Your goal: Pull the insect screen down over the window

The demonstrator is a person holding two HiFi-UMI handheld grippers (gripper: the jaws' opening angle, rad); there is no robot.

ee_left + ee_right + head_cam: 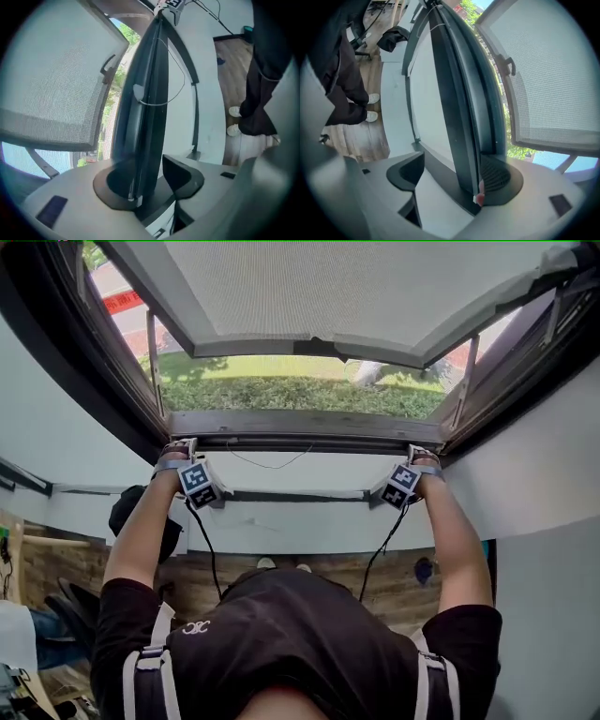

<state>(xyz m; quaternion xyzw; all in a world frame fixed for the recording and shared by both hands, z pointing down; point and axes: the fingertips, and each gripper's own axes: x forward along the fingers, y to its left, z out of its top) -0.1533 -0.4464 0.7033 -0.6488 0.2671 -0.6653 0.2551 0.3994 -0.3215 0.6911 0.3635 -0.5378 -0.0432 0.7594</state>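
Note:
The insect screen's dark pull bar lies along the bottom of the window frame. My left gripper sits at its left end and my right gripper at its right end. In the left gripper view the bar runs between the jaws of the left gripper. The right pad stands clear of it. In the right gripper view the bar also passes between the jaws of the right gripper. There the left pad stands well apart from the bar. Both grippers are open.
The window sash is swung outward above the hedge, held by metal stays. A thin cord hangs below the bar. Below the sill are a white wall, a wooden floor and a dark object at the left.

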